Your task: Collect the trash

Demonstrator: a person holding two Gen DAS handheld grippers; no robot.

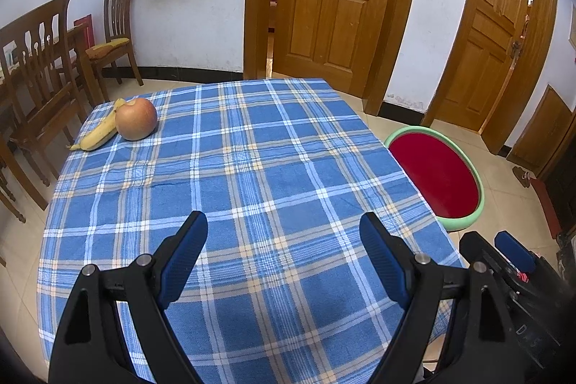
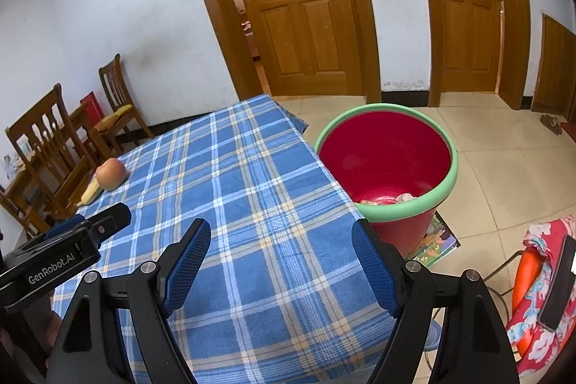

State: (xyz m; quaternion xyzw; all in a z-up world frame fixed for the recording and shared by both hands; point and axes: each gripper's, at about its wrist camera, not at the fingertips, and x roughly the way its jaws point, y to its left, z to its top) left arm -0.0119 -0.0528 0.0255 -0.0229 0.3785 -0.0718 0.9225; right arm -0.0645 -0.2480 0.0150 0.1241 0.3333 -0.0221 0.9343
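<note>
Left gripper and right gripper spread wide, empty, above the checked tablecloth. Red bucket beside the table holds scraps (unclear what). Apple touching banana at far corner.

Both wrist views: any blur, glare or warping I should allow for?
Left wrist view: sharp and evenly lit; fisheye bends the door frames, corners are black. Right wrist view: equally sharp; the bucket and tablecloth edge curve; mild sheen on the floor tiles.
</note>
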